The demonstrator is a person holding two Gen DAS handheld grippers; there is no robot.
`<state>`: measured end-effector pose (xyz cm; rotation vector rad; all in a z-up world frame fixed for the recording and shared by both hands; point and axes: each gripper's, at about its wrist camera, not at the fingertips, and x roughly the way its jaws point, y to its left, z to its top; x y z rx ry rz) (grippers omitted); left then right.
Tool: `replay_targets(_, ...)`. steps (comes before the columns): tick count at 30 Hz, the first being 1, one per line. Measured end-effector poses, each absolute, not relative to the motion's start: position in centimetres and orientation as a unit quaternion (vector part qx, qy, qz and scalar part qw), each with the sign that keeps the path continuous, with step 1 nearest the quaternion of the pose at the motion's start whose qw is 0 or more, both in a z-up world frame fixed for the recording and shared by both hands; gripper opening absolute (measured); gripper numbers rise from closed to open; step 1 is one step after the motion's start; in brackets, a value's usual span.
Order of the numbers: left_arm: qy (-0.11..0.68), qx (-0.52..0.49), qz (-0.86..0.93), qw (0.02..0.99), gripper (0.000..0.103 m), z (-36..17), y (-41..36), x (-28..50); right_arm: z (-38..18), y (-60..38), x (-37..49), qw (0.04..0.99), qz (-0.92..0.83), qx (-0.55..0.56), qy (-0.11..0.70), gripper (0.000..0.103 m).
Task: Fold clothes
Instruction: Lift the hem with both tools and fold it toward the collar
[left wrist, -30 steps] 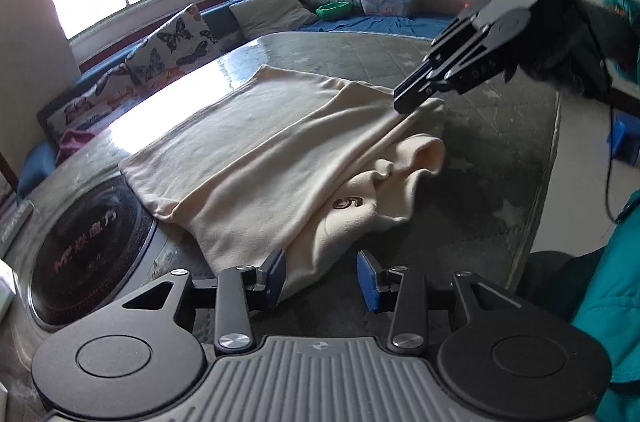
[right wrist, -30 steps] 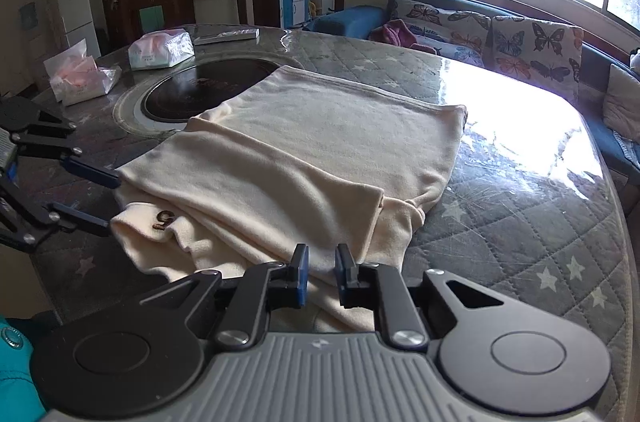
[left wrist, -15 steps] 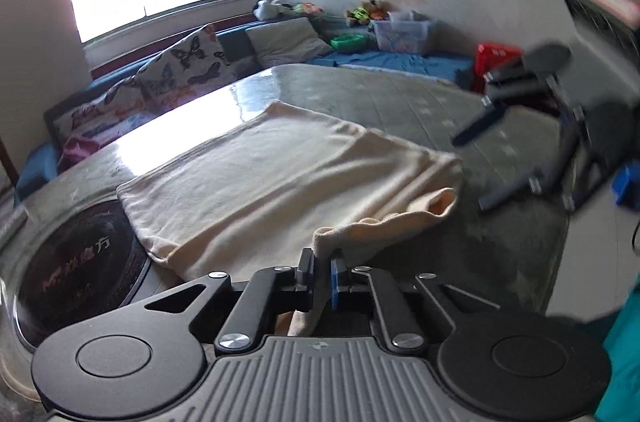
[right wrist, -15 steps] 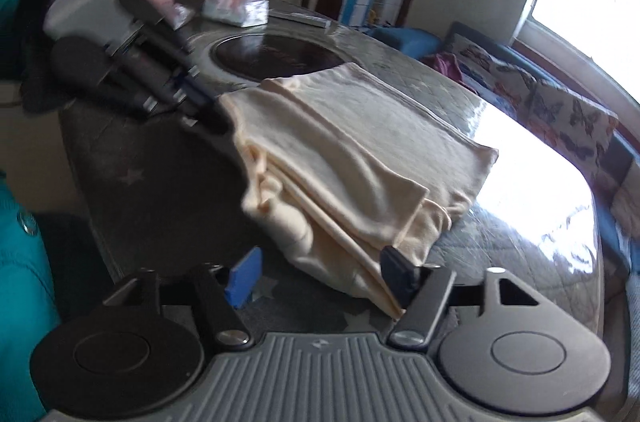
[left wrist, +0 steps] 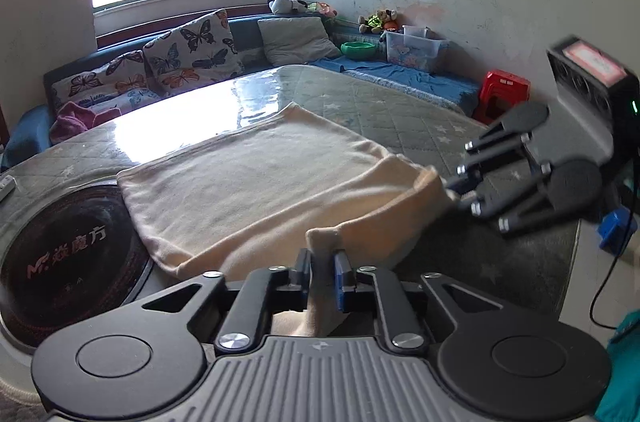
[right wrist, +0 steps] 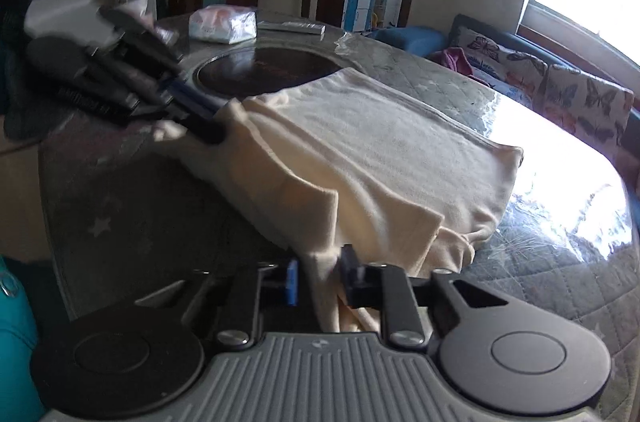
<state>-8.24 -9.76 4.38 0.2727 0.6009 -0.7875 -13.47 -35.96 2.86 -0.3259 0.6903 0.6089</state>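
A cream garment [left wrist: 256,182] lies partly folded on the quilted table [left wrist: 380,102]. My left gripper [left wrist: 322,272] is shut on its near edge, with cloth pinched between the blue pads. In that view my right gripper [left wrist: 448,188] grips the garment's right corner. In the right wrist view the garment [right wrist: 360,150] spreads ahead, my right gripper [right wrist: 318,280] is closed on a bunch of its edge, and my left gripper [right wrist: 208,122] holds the far left corner. The held edge is lifted off the table.
A round dark cooktop [left wrist: 60,250] is set in the table beside the garment. A tissue pack [right wrist: 222,22] lies beyond it. A sofa with butterfly cushions [left wrist: 188,50] runs along the window. A red stool [left wrist: 502,94] stands by the wall.
My left gripper closed on the garment's near edge and lifted it. My right gripper opened, moved back along the edge, then closed on the cloth. Both now hold the edge raised.
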Motion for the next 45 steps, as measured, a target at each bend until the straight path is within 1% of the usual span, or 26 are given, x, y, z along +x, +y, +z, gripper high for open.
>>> replay_targets(2,0.286,0.139,-0.378,0.87,0.037,4.1,-9.2,-9.1,3.4,-36.4,-13.1,0.884,0.294,-0.14,0.335,0.014)
replay_targets(4,0.282,0.155,-0.379,0.868,0.045,3.7,-9.0,-10.0,4.0,-36.8,-12.6,0.887,0.293,-0.121,0.336,0.013)
replay_targets(11,0.271,0.214,-0.36,0.867,0.045,2.1,-9.2,-11.2,5.5,-37.4,-11.9,0.896,0.285,-0.094,0.328,0.01)
replay_targets(12,0.27,0.218,-0.358,0.867,0.043,1.9,-9.2,-11.0,5.6,-37.4,-12.0,0.896,0.285,-0.093,0.326,0.01)
replay_targets(13,0.27,0.22,-0.357,0.867,0.027,1.8,-9.2,-10.9,5.6,-37.3,-12.0,0.898,0.283,-0.091,0.325,0.009)
replay_targets(14,0.269,0.222,-0.357,0.867,0.014,1.7,-9.1,-10.8,5.6,-37.3,-12.0,0.899,0.282,-0.089,0.324,0.008)
replay_targets(15,0.269,0.218,-0.357,0.868,0.012,1.8,-9.0,-10.8,5.8,-37.3,-12.4,0.9,0.282,-0.088,0.32,0.008)
replay_targets(16,0.269,0.211,-0.358,0.869,0.007,1.9,-8.7,-10.8,6.0,-37.4,-12.8,0.901,0.282,-0.087,0.317,0.008)
replay_targets(22,0.247,0.194,-0.372,0.874,0.005,4.4,-7.7,-12.4,7.1,-37.7,-15.4,0.909,0.281,-0.08,0.297,0.007)
replay_targets(32,0.237,0.146,-0.399,0.874,0.005,9.2,-5.5,-17.2,9.5,-38.2,-20.1,0.917,0.286,-0.071,0.271,0.007)
replay_targets(37,0.226,0.137,-0.385,0.884,0.005,9.9,-5.9,-15.2,10.9,-38.1,-19.1,0.918,0.284,-0.069,0.269,0.006)
replay_targets(45,0.224,0.136,-0.343,0.902,0.005,9.7,-7.6,-7.2,11.6,-37.8,-10.7,0.917,0.281,-0.07,0.272,0.006)
